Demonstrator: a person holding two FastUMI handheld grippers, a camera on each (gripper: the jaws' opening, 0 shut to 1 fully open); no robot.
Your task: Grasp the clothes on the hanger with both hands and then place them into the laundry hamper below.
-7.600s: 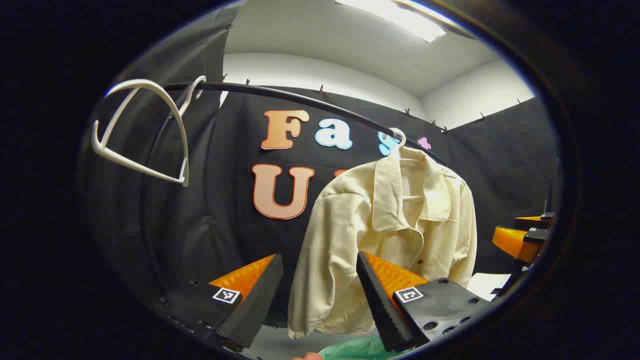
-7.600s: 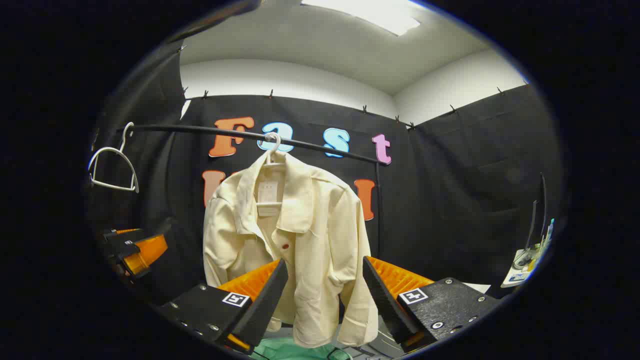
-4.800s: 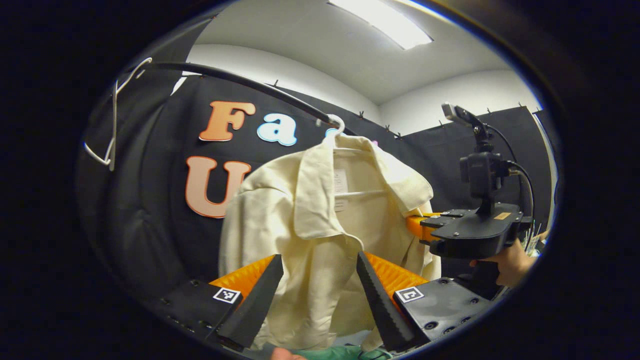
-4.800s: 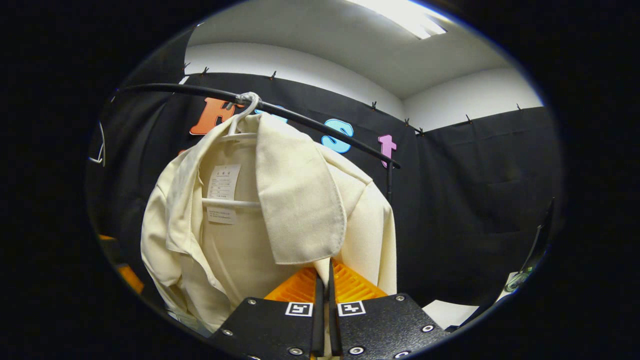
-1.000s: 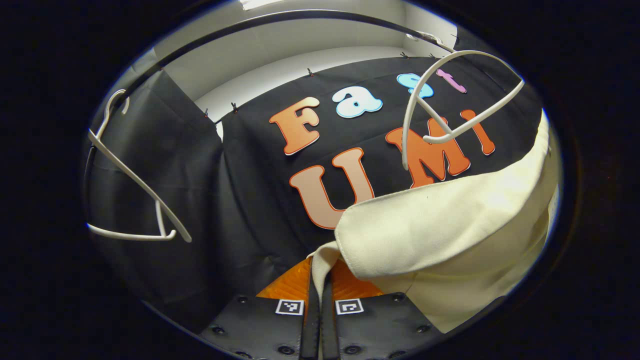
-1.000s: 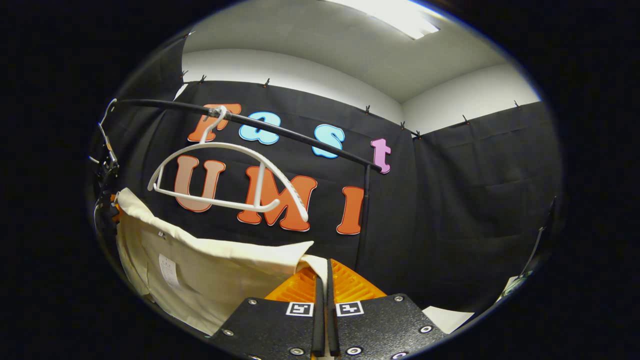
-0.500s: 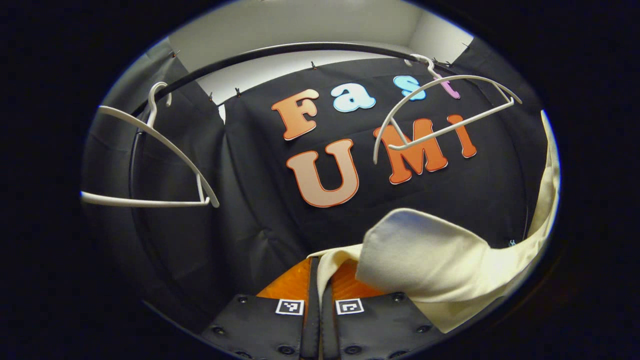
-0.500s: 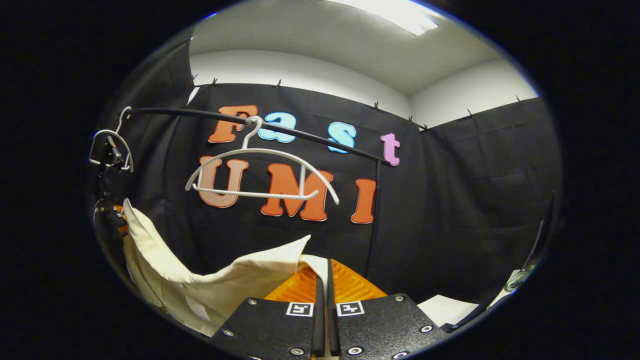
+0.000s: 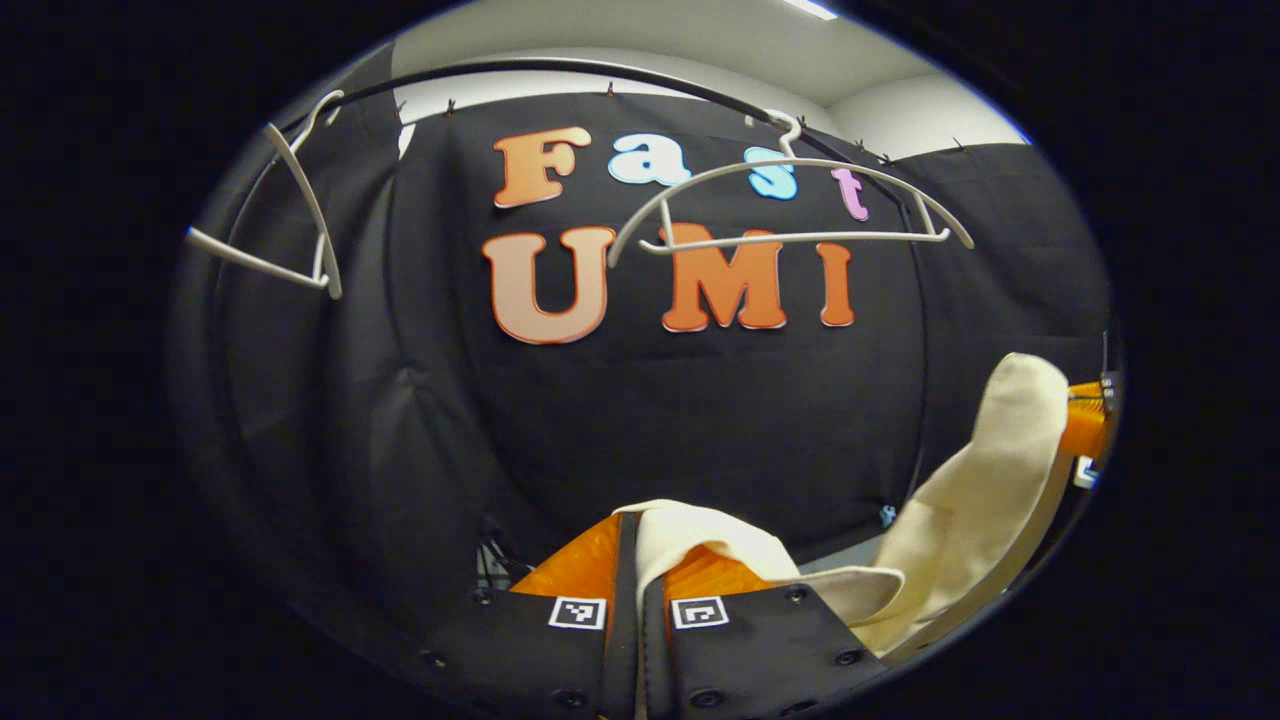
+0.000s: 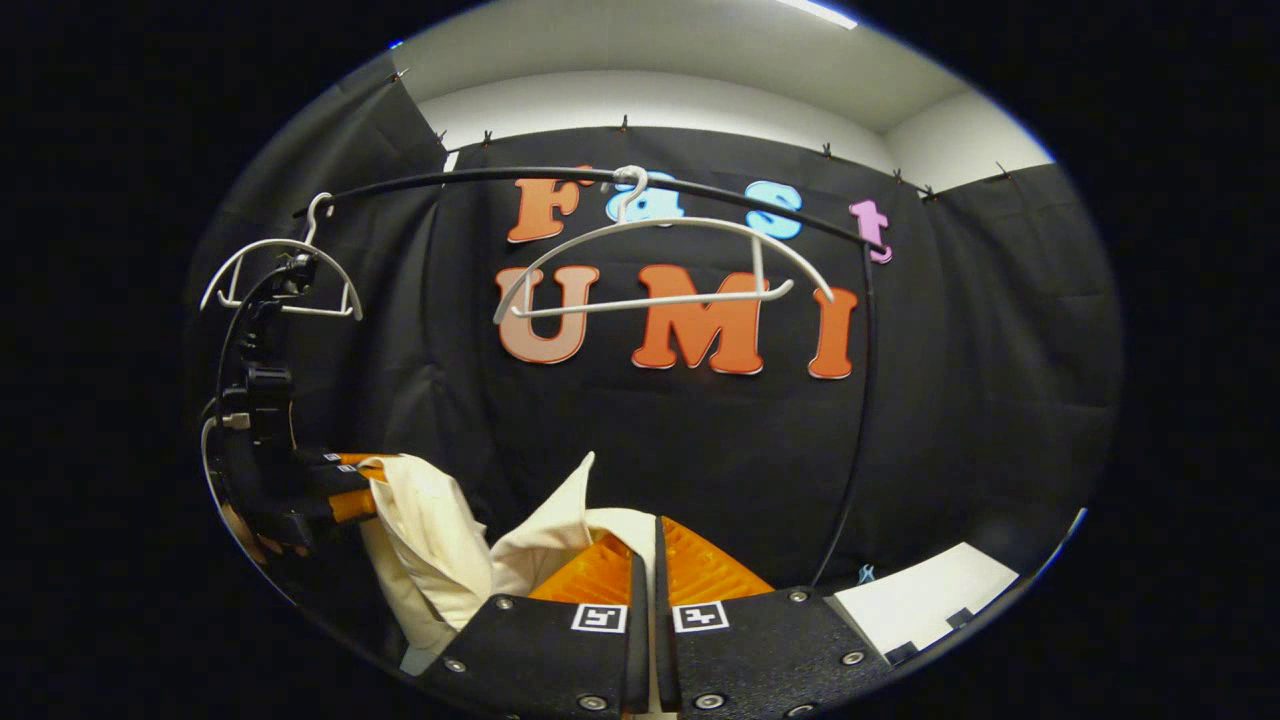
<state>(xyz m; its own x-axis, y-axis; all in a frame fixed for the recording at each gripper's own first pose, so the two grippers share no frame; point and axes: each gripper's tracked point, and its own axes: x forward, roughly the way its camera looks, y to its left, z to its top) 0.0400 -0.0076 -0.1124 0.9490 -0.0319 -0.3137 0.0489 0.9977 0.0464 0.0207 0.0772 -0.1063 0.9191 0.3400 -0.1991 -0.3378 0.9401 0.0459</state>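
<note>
Left gripper (image 9: 632, 560) clenched on shirt (image 9: 960, 510); right gripper (image 10: 645, 565) likewise; white paper (image 10: 915, 600) right of right gripper; bare hanger (image 10: 660, 262) above.

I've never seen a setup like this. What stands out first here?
The cream shirt sags low between the left gripper and right gripper, each with its jaws shut on a fold. Above, the bare white hanger hangs from the black rail.

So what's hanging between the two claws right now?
The cream shirt. In the right gripper view it sags in a fold from the right claw across to the left claw, both shut on it. The white hanger above hangs bare.
</note>
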